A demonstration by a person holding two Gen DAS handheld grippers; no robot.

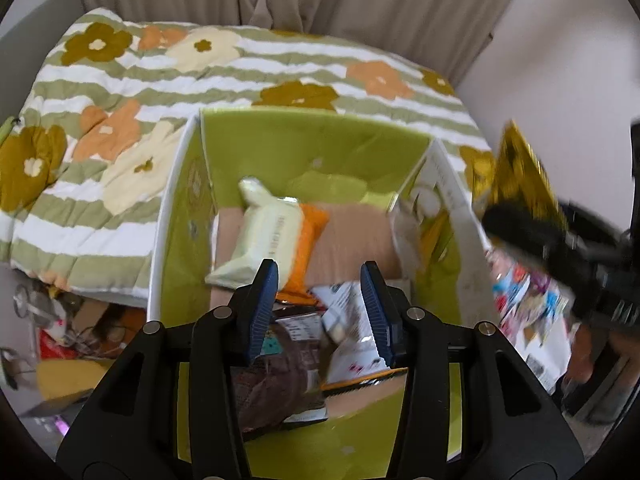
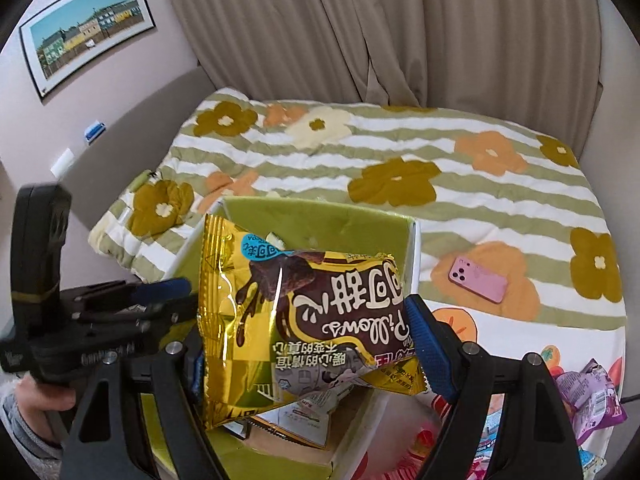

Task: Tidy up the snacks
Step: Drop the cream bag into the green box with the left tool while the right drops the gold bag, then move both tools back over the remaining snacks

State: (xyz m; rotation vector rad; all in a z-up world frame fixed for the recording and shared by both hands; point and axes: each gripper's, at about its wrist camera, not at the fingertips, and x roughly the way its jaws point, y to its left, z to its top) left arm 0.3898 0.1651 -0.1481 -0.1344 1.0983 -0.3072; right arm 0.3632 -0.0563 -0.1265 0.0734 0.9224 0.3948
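Box: open green cardboard box w/ white outer walls (image 1: pixel 182 184) sits on the bed's green-striped flower quilt (image 1: pixel 132 92); already holds a pale cream packet (image 1: pixel 260 236) lying on an orange packet (image 1: pixel 310 240), a brown packet (image 1: pixel 280 380) and a white one (image 1: pixel 352 328).
Right tongs (image 2: pixel 304 356): clenched on a gold foil snack bag w/ chocolate print (image 2: pixel 288 312), gripped across its width, held up over the box's near edge.
Left tongs (image 1: pixel 318 312): squeezed as far in as they go, nothing caught btwn the blue pads (image 1: pixel 262 312); hanging just above the packets inside.
Step in hand (my guess): drop the gold bag into the box.
Doing it well: carry it further over the middle, lower before letting go so it lands flat, not on the rim. Left tongs prob. should back out first to make room.
Still loose: purple and other bright packets (image 2: pixel 592 396) on the bed right of the box.
Nearby: pink phone (image 2: pixel 478 278) on the quilt, well clear.
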